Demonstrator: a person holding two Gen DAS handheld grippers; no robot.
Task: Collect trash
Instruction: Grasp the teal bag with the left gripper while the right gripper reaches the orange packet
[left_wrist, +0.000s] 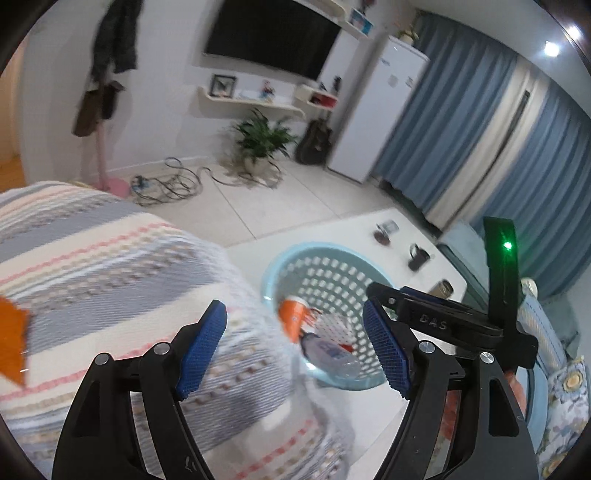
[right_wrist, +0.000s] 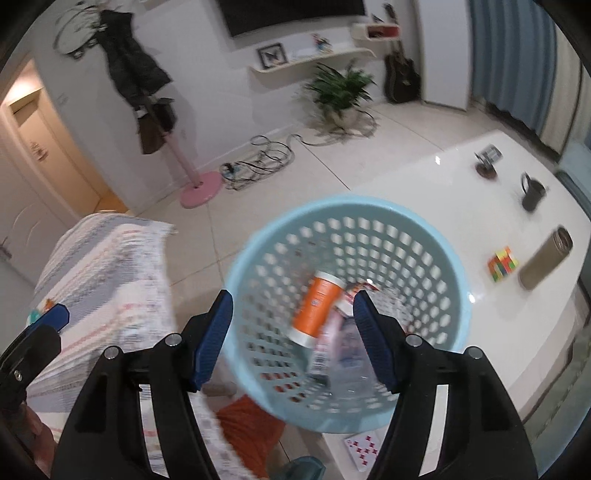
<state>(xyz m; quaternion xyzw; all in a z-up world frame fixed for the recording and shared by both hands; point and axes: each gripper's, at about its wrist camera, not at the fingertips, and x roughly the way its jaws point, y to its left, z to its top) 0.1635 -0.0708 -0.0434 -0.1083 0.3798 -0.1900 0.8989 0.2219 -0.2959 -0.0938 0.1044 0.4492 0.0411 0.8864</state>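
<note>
White table (right_wrist: 424, 177); both tongs (left_wrist: 295, 350) (right_wrist: 293, 339) agape, empty, above basket (right_wrist: 273, 236).

Both grippers, the left gripper (left_wrist: 295, 350) and the right gripper (right_wrist: 293, 339), are showing black frames, silver screws and blue ridged pads (left_wrist: 201, 352); the right is glowing green.

Left tool (left_wrist: 295, 349): jaws apart, blue pads (left_wrist: 201, 350) clear, nothing gripped, pitched downward. Right tool (right_wrist: 293, 339): jaws apart, empty, angled steeply down. Right tool's black body visible beside the left one.
</note>
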